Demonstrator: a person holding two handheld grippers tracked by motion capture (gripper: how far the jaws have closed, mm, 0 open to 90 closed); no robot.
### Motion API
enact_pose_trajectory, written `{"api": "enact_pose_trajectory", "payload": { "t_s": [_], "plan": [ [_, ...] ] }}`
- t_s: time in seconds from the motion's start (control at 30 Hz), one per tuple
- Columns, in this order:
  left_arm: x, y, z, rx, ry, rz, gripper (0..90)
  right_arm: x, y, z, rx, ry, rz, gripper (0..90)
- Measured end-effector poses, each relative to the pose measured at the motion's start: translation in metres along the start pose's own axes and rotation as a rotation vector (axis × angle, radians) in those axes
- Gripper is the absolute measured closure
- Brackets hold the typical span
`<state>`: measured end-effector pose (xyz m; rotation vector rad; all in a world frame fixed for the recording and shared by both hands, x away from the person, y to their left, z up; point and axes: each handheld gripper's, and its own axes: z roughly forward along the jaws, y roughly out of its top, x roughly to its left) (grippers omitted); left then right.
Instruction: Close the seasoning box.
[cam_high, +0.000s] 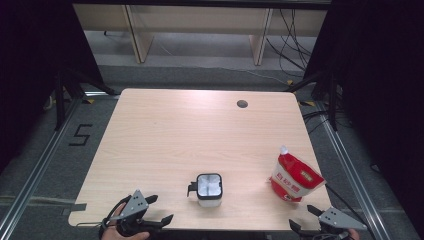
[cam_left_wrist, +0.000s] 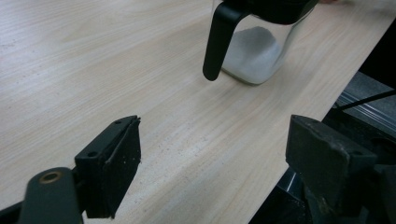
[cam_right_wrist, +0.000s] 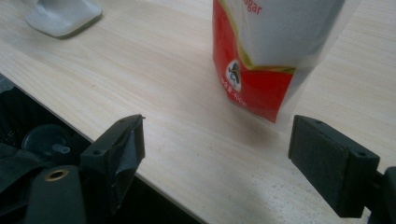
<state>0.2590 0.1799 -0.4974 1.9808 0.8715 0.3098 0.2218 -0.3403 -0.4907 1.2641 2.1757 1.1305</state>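
At the near edge of the tabletop (cam_high: 165, 130), both grippers are waiting, jaws spread and empty: left gripper (cam_high: 150, 211) facing the handled jar (cam_high: 208, 189), right gripper (cam_high: 306, 218) facing the red pouch (cam_high: 295, 178). Probably a pour is coming; grasping comes first.

A clear square jar (cam_high: 209, 189) with a black rim and side handle stands upright near the table's (cam_high: 200, 130) front edge, holding white granules. To its right, well apart, a red-and-white spouted pouch (cam_high: 295, 177) stands leaning
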Motion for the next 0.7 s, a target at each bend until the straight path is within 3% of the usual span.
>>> {"api": "enact_pose_trajectory", "payload": {
  "t_s": [0.1,0.23,0.27,0.33,0.4,0.43,0.57,0.7],
  "plan": [
    [0.0009,0.0001,0.0004,-0.006,0.001,-0.015,17.7,0.0008,0.0003,-0.0003,-0.001,-0.001,0.004,19.4],
    [0.0038,-0.0006,0.0,0.017,0.005,-0.001,17.7,0.0006,0.0003,-0.0003,-0.001,-0.003,0.002,19.4],
    [0.002,-0.0003,0.0006,0.005,-0.005,-0.013,17.7,-0.0025,0.0007,0.0003,-0.011,0.0,-0.024,19.4],
    [0.0035,0.0007,0.0,0.005,-0.006,0.019,17.7,-0.0027,0.0006,0.0002,-0.011,0.0,-0.023,19.4],
    [0.0025,-0.0001,0.0006,0.0,-0.006,-0.016,17.7,-0.0021,0.0005,-0.0003,-0.014,-0.006,-0.014,19.5],
    [0.0043,0.0003,-0.0006,0.018,0.008,0.013,17.7,-0.0001,0.0004,-0.0009,-0.009,-0.007,0.006,19.5],
    [0.0033,-0.0001,0.0018,-0.013,-0.01,-0.003,17.7,-0.0024,0.0006,-0.0002,-0.013,-0.004,-0.009,19.5],
    [0.0026,-0.0001,0.0008,0.001,-0.007,-0.014,17.7,-0.0003,0.0004,-0.0006,-0.009,-0.006,0.005,19.5]
  ]
}}
